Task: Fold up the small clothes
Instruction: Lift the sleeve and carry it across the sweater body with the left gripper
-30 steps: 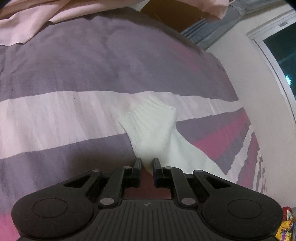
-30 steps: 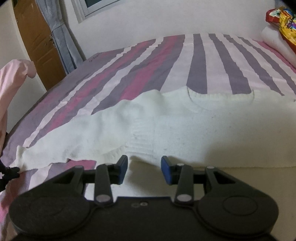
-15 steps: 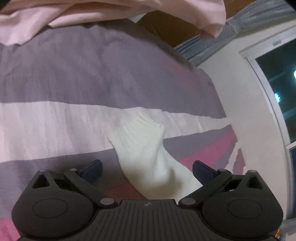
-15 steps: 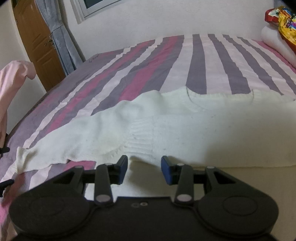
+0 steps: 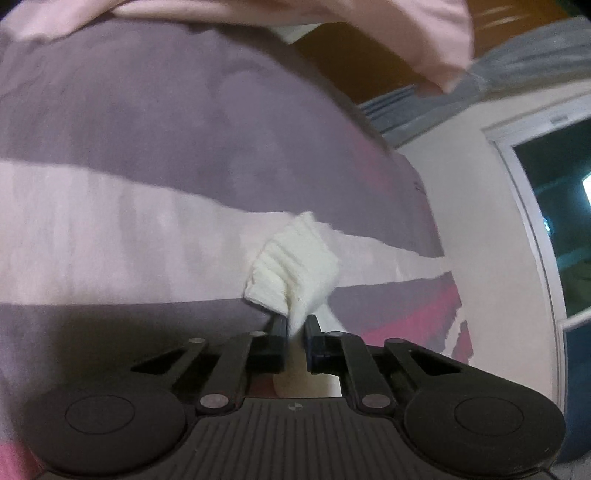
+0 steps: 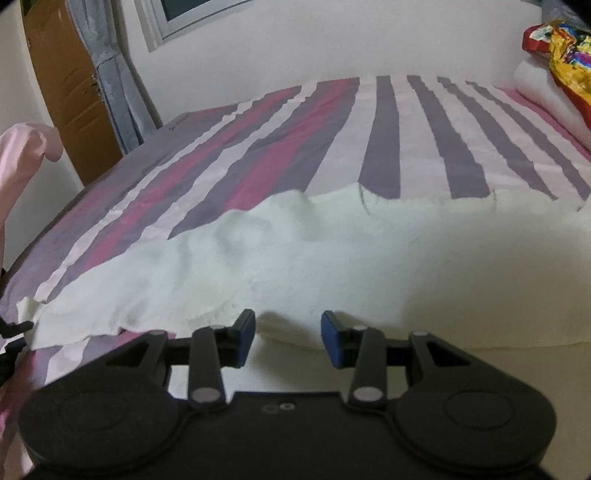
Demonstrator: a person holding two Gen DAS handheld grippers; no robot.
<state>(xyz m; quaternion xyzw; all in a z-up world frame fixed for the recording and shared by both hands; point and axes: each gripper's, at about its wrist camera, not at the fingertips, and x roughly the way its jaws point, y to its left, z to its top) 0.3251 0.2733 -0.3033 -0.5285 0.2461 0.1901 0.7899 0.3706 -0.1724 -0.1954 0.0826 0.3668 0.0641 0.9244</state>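
A white knit sweater (image 6: 332, 254) lies spread across the striped bed (image 6: 295, 122). Its ribbed sleeve cuff (image 5: 295, 269) shows in the left wrist view, pinched and lifted off the bed. My left gripper (image 5: 296, 325) is shut on the sleeve just behind the cuff. My right gripper (image 6: 288, 328) is open over the sweater's near edge, jaws apart, nothing between them. The left gripper's tip (image 6: 11, 332) shows at the far left edge of the right wrist view, at the sleeve end.
A pink garment (image 5: 295, 22) hangs across the top of the left wrist view and at the left in the right wrist view (image 6: 22, 155). A white pillow (image 6: 546, 96) with a colourful snack bag (image 6: 561, 51) lies at the right. A window (image 5: 554, 214), curtain (image 6: 114, 81) and wooden door (image 6: 66, 88) stand behind the bed.
My left gripper opened wide half a second ago, then moved up to the cuff and shut on the sleeve, lifting it. My right gripper stayed open and barely moved.
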